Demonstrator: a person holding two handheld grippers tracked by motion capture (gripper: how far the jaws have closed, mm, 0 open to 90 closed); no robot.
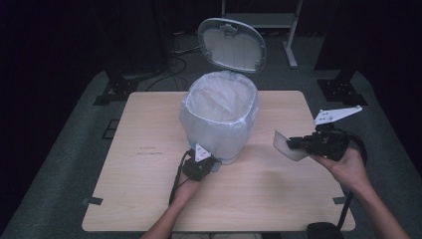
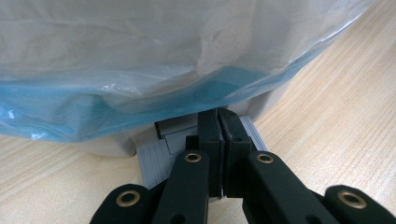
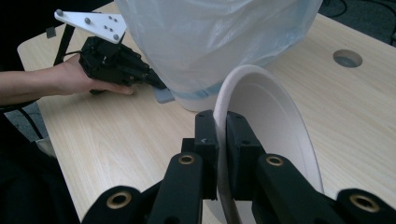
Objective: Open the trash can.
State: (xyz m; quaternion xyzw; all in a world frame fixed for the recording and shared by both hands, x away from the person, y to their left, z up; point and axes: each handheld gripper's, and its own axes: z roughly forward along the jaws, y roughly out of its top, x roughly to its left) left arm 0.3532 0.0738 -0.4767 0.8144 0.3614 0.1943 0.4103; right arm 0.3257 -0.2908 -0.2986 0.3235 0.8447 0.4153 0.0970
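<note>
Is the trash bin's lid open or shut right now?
Open. The lid stands tilted up behind the bag-lined bin, while the left tool presses its pedal.

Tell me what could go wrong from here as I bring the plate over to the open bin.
1. The right gripper pinches the white plate by its rim alone, so it could slip or swing on the way.
2. The left gripper presses shut fingers on the pedal; if they slide off, the lid may drop.
3. The bag hangs loose over the bin's rim and could snag the plate.
</note>
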